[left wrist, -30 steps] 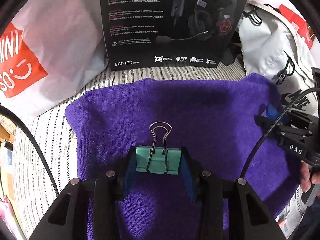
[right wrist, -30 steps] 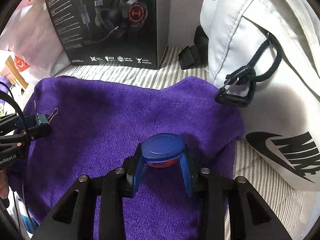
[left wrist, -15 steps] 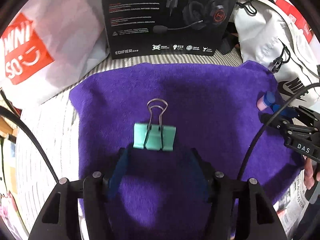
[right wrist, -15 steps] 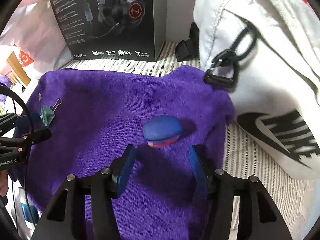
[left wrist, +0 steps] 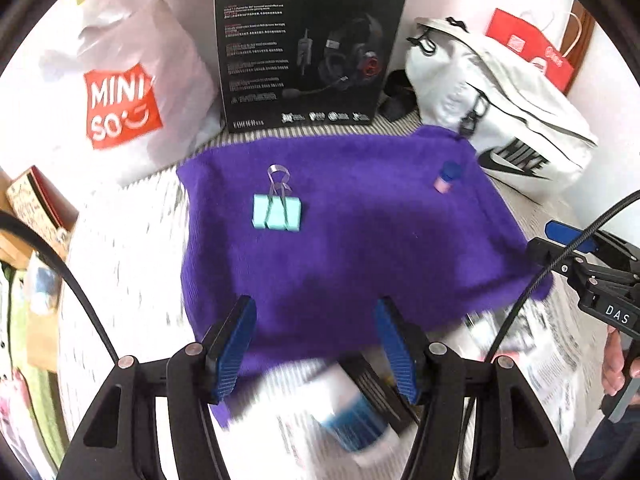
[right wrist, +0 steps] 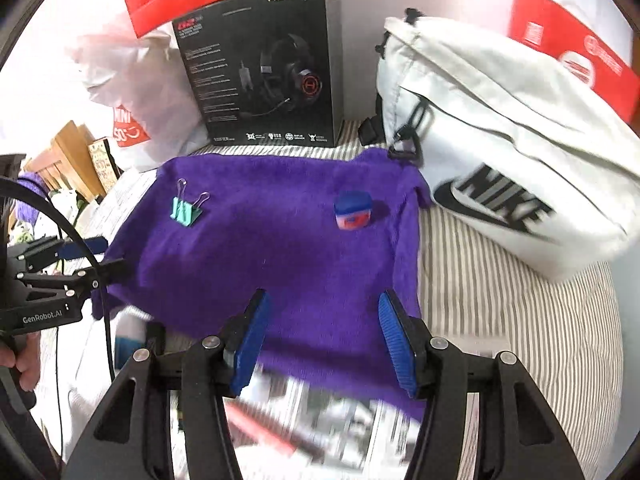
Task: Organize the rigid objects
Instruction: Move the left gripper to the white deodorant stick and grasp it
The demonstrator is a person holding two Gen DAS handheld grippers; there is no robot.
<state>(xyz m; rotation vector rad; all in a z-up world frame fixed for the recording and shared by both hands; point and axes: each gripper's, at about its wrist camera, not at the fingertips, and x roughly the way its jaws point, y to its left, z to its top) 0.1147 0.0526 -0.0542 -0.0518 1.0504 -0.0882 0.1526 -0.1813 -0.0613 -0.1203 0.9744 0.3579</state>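
We see both placed | mint-green metal binder clip [left wrist: 277, 212] left, blue-capped pink jar [right wrist: 353, 211] right on purple towel [left wrist: 360, 248] | left claw [left wrist: 316, 346], right claw [right wrist: 324, 340] half-open, empty | little left.

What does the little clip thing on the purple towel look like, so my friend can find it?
Find the big fuzzy purple towel spread on the striped bed, in front of the black headset box. Near the towel's left back corner lies a mint-green binder clip with two silver wire handles. Its only neighbour on the towel, a small round blue-lidded jar, sits toward the right and has no wires.
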